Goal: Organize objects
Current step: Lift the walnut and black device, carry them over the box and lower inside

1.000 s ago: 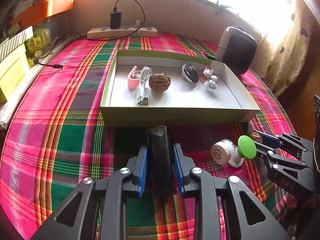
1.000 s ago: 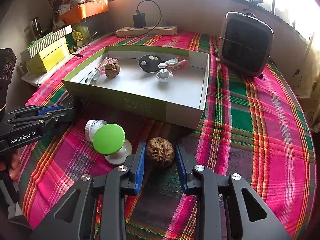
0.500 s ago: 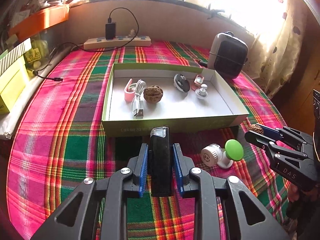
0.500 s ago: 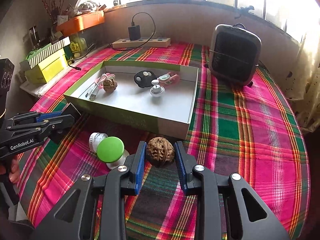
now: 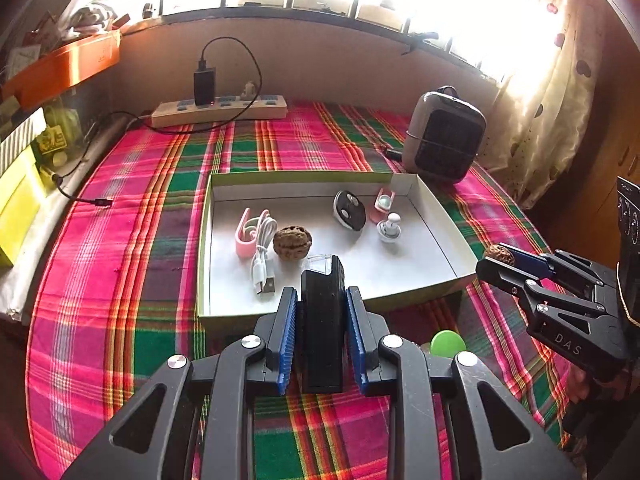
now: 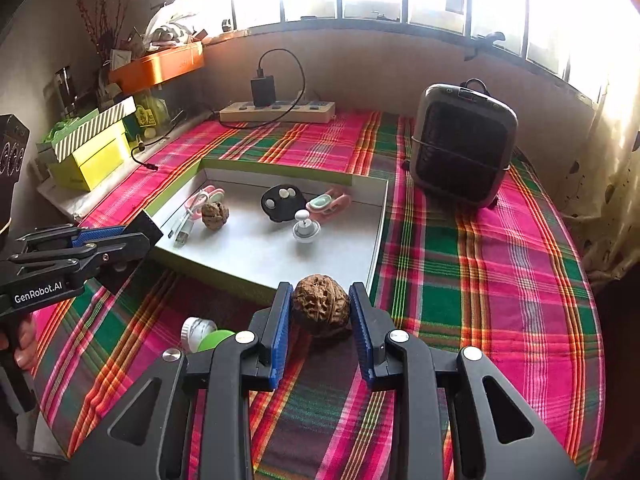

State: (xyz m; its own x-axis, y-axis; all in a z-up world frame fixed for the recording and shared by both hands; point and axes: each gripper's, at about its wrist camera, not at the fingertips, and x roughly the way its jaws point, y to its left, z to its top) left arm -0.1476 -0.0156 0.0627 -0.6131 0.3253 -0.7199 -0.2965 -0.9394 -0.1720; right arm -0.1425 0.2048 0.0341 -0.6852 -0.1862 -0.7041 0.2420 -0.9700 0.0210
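Note:
My left gripper [image 5: 322, 312] is shut on a black rectangular block [image 5: 323, 320] and holds it up over the near wall of the shallow green-sided box [image 5: 440, 216]. My right gripper [image 6: 320, 312] is shut on a brown walnut [image 6: 321, 309], lifted near the box's near right corner [image 6: 376, 248]. In the box lie another walnut [image 5: 292, 242], a white USB cable [image 5: 262, 256] with a pink clip [image 5: 245, 232], a black disc [image 5: 349, 211], a pink-cased item [image 5: 384, 200] and a small white knob [image 5: 390, 228]. A green-capped white piece [image 6: 208, 336] lies on the cloth below.
The table has a plaid cloth [image 6: 480, 264]. A dark heater [image 6: 460, 144] stands at the back right. A power strip with a black charger [image 5: 220, 108] lies along the back wall. Yellow boxes [image 6: 92, 152] and an orange tray [image 6: 156, 66] are at the left.
Both grippers have risen and moved forward toward the box, carrying the black block and the walnut off the cloth. The green-capped piece stayed on the cloth and is now mostly hidden.

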